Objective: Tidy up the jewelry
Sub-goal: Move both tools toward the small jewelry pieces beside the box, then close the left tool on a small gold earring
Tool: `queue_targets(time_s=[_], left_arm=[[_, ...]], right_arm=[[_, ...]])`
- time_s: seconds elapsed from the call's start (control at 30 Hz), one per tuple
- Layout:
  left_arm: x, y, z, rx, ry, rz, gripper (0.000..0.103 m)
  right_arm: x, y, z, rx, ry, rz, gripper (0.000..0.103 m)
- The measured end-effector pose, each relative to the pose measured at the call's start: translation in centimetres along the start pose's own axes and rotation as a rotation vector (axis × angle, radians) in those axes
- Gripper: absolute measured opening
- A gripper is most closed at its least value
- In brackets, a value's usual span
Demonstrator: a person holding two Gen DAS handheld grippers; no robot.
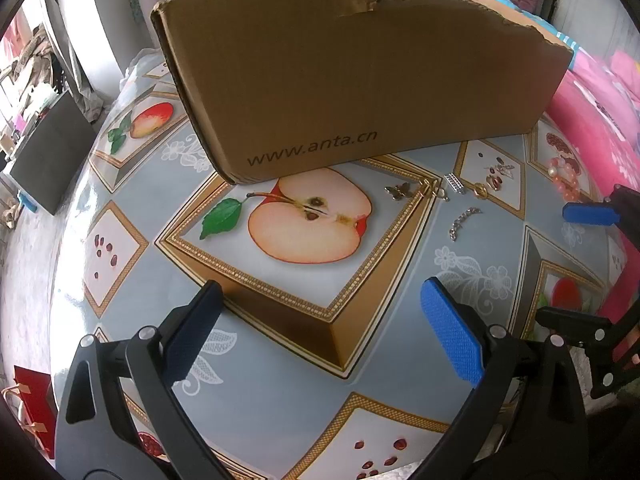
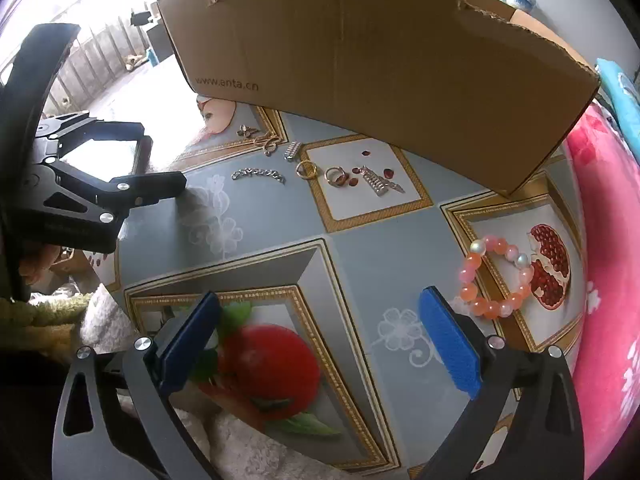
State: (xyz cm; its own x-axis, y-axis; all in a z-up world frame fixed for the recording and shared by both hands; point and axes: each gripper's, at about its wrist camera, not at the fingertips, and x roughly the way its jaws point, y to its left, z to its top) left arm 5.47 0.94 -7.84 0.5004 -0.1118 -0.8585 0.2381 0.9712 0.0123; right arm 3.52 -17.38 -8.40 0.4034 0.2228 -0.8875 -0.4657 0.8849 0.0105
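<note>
Both grippers' fingers are spread empty; the light, slippery bead bracelet near the table's right edge is best pinched across one side.

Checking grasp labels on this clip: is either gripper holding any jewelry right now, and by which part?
Nothing is held. The left gripper and right gripper both stand open over bare tablecloth; the bead bracelet lies on the table beside the right one, untouched.

I see a brown cardboard box with dark lettering on a grey-blue tabletop printed with gold frames, white lace flowers and red fruit. The bead bracelet is orange-pink with pearly beads. My tools carry blue textured pads on black arms.
</note>
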Motion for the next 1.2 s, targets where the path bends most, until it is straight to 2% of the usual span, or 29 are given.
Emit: queue_targets(time_s=[0.23,0.33,0.47,0.5,0.53,0.57,0.63,0.67,0.73,0.9,0.97,1.2], left_arm=[[-0.2,-0.1,-0.3,0.004,-0.015,-0.005,0.096],[-0.3,-0.1,-0.3,0.001,-0.013,-0.01,0.096],[-2.5,-0.8,-0.3,0.03,-0.108,-0.084,0.095],[-2.8,-1.1,-0.3,0.034,-0.121,-0.101,0.093],[-3.3,-1.5,-0.2,0.039,-0.138,-0.135,0.085],[-3.4,-1.8,-0.1,0.039,-0.141,-0.157,0.073],[-3.1,-2.4,0.1,0.029,-0.123,-0.219,0.064],[-2.6,-2.7,0.2,0.024,-0.099,-0.247,0.055],[-1.8,-3.4,0.3,0.022,-0.059,-0.273,0.046],[-0.7,-4.5,0.6,0.02,-0.036,-0.283,0.037],[-0.4,-4.9,1.0,0.019,-0.034,-0.282,0.029],[0.4,-6.5,2.6,0.046,-0.034,-0.271,0.028]], right_arm=[[0.3,-0.4,1.1,0.062,0.058,0.014,0.097],[-0.6,-0.7,1.3,0.103,0.001,0.058,0.097],[-2.3,-1.5,1.6,0.128,-0.093,0.04,0.096],[-2.6,-1.7,1.6,0.136,-0.11,0.042,0.093],[-2.8,-2.0,1.6,0.149,-0.128,0.047,0.091],[-2.9,-2.4,1.6,0.169,-0.146,0.053,0.087],[-2.9,-3.0,1.6,0.195,-0.16,0.052,0.08],[-2.8,-3.2,1.6,0.203,-0.159,0.053,0.076],[-2.5,-3.6,1.1,0.214,-0.158,0.057,0.073],[-2.0,-3.3,0.7,0.227,-0.17,0.063,0.069],[-1.9,-3.3,0.8,0.231,-0.172,0.068,0.069],[-1.7,-4.3,0.8,0.255,-0.18,0.074,0.067]])
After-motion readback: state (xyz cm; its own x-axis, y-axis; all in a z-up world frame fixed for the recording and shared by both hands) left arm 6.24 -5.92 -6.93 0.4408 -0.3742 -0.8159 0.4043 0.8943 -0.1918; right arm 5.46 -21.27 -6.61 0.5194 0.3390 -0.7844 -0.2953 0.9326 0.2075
